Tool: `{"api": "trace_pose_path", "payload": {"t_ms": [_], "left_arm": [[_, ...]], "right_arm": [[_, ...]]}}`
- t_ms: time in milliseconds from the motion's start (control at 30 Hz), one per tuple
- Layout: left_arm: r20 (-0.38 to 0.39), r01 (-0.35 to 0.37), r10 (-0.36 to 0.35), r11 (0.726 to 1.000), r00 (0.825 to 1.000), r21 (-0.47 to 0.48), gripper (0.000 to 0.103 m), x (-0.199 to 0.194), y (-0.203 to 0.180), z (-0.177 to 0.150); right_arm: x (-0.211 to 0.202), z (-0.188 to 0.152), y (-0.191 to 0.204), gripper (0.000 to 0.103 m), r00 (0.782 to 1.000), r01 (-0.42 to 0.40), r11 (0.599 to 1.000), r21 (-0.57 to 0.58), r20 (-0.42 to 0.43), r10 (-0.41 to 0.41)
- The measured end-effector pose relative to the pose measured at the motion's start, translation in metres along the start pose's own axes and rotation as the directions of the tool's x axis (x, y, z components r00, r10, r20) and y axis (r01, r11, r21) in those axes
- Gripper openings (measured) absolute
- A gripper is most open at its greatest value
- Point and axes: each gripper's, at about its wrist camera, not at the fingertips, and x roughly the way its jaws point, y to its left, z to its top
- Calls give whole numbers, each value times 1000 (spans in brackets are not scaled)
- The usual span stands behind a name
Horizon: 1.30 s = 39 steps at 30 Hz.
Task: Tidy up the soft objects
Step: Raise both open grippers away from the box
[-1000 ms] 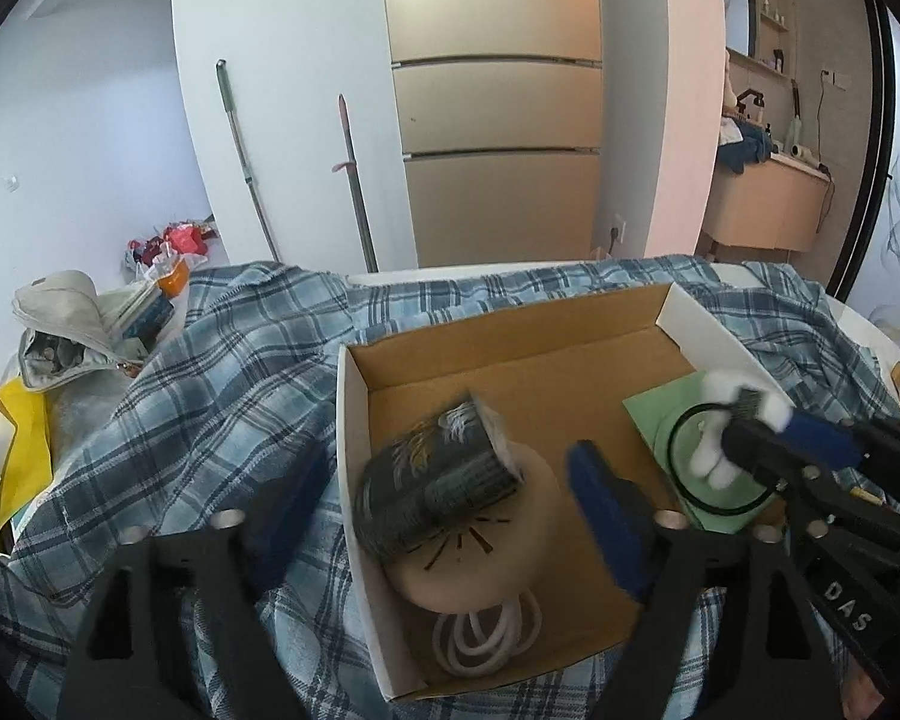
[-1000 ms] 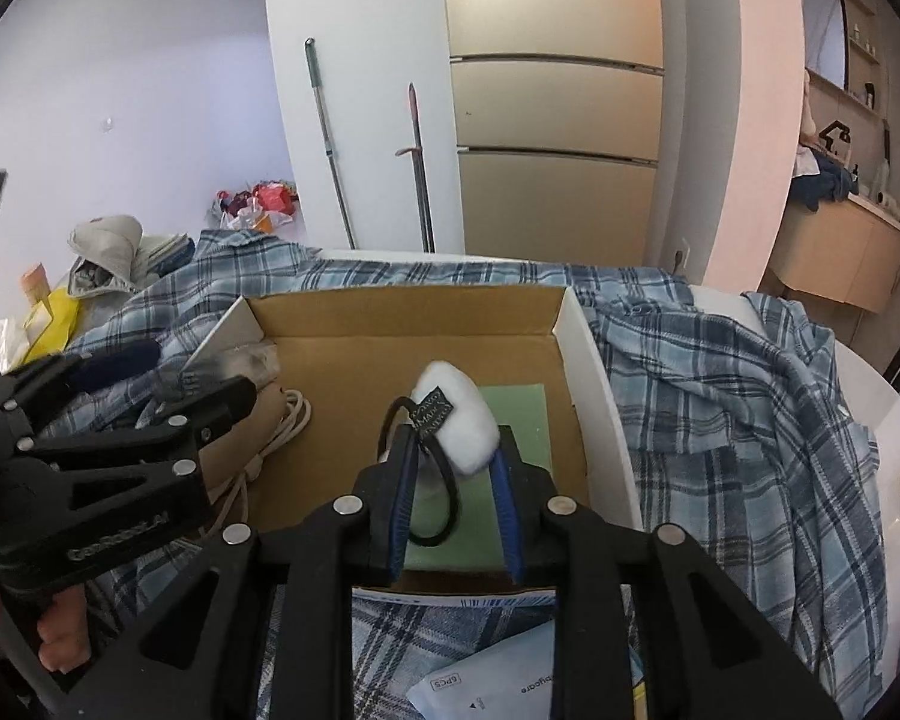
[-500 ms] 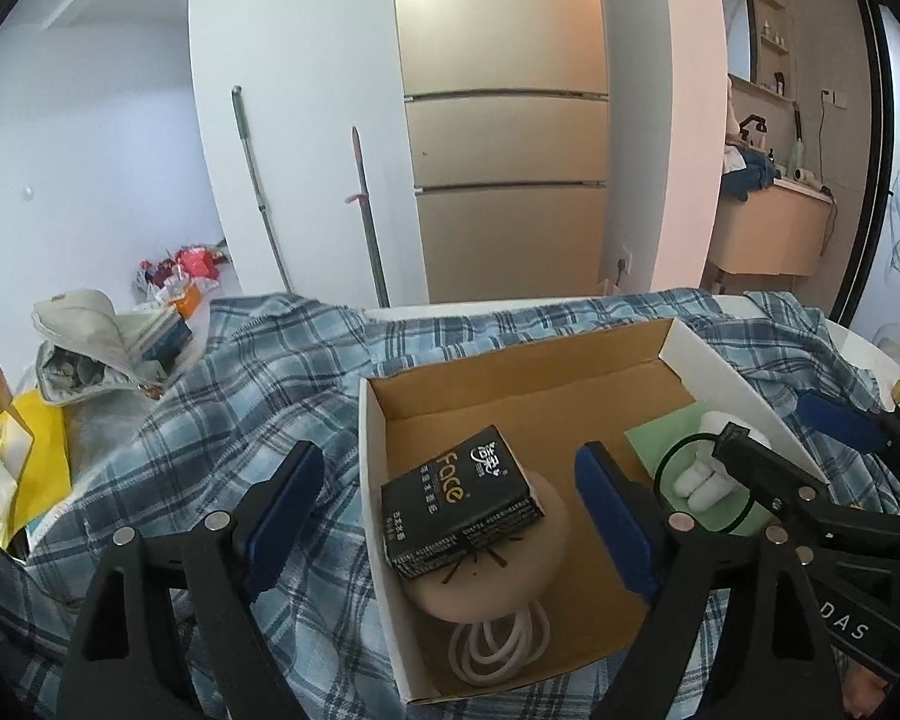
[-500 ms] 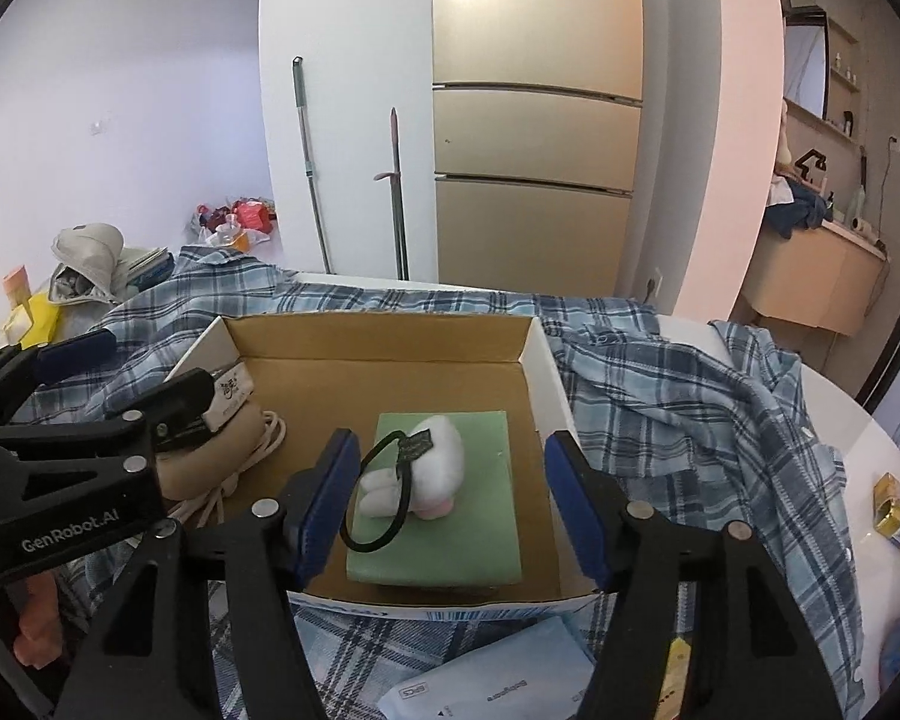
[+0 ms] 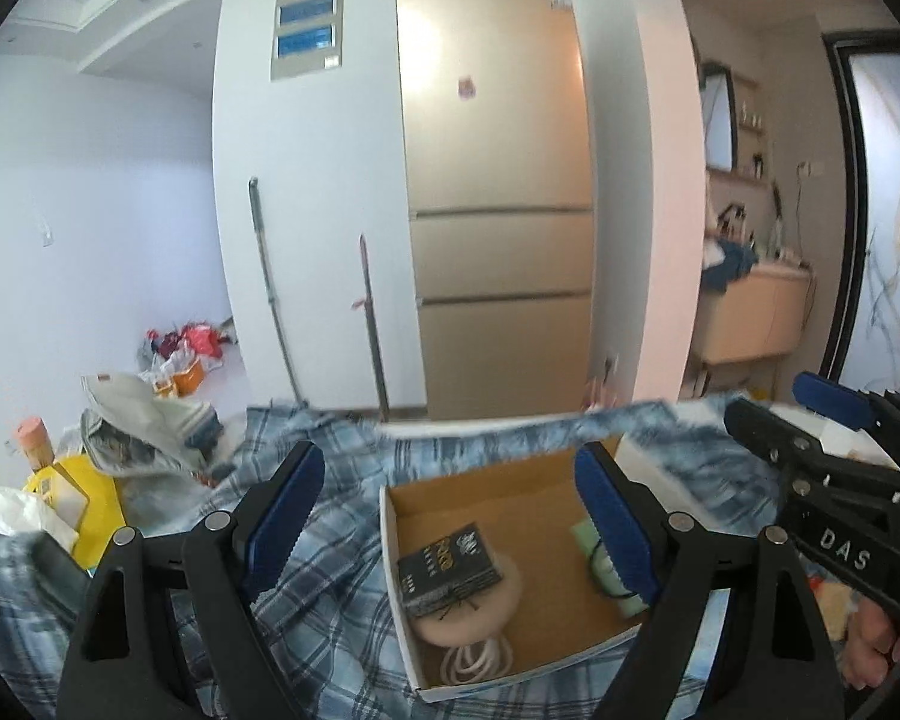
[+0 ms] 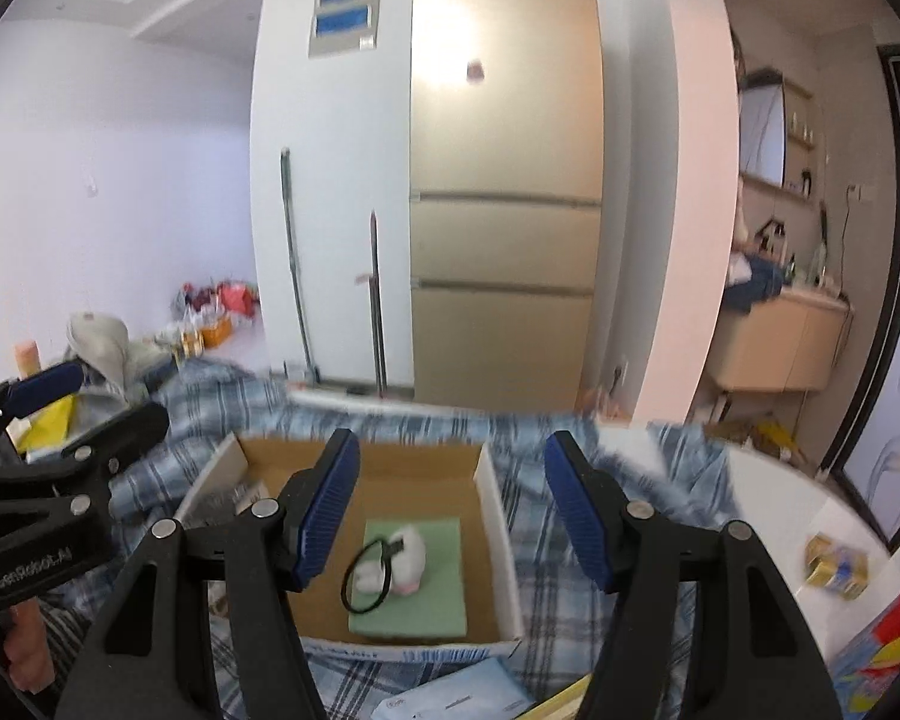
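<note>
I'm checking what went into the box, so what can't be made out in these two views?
- Left wrist view: the green pad and whatever lies on it are mostly hidden behind the left gripper's right finger.
- Right wrist view: the box's left half is covered by the right gripper's left finger.
- Small print on the black packet is too blurred to read.

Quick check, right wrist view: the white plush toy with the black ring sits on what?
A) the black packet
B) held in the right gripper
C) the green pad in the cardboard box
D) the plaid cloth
C: the white plush toy lies on the green pad inside the cardboard box; the right gripper is open above it.
</note>
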Motion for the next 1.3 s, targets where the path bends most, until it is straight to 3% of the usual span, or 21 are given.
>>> {"api": "trace_pose_path", "payload": {"t_ms": [200, 300, 367, 400, 500, 567, 800, 967, 1067, 1167, 1300], "left_arm": [[85, 48, -48, 999, 995, 3, 89, -41, -5, 12], [132, 59, -60, 998, 989, 11, 98, -61, -7, 12], [165, 58, -59, 998, 985, 10, 103, -73, -8, 10], [179, 56, -58, 998, 982, 14, 103, -79, -9, 9], [210, 76, -75, 997, 975, 4, 103, -96, -10, 5], [225, 94, -92, 996, 970, 4, 103, -105, -11, 0], [221, 149, -154, 988, 963, 42, 103, -124, -27, -31], [230, 150, -163, 986, 959, 75, 103, -119, -40, -54], [214, 161, -172, 985, 962, 70, 103, -110, -40, -64], [225, 166, -176, 984, 958, 64, 103, -101, -39, -80], [150, 191, -201, 979, 968, 77, 103, -85, -45, -83]], "right_arm": [[-46, 22, -5, 64, 993, 14, 1000, 1, 113, -14], [-67, 22, -11, 70, 989, 12, 1000, 19, 148, -15], [-82, 18, -16, 85, 980, 28, 999, 45, 195, -36], [-90, 16, -18, 97, 975, 34, 998, 58, 218, -45], [-107, 8, -28, 102, 962, 39, 996, 80, 268, -59], [-116, 1, -31, 102, 956, 44, 995, 85, 285, -66], [-132, -30, -33, 102, 927, 178, 981, 74, 322, -193], [-131, -50, -43, 102, 930, 166, 983, 82, 317, -184], [-132, -64, -49, 102, 915, 175, 977, 122, 347, -207], [-124, -70, -46, 102, 926, 190, 978, 87, 314, -208], [-120, -74, -47, 102, 939, 169, 983, 75, 291, -184]]}}
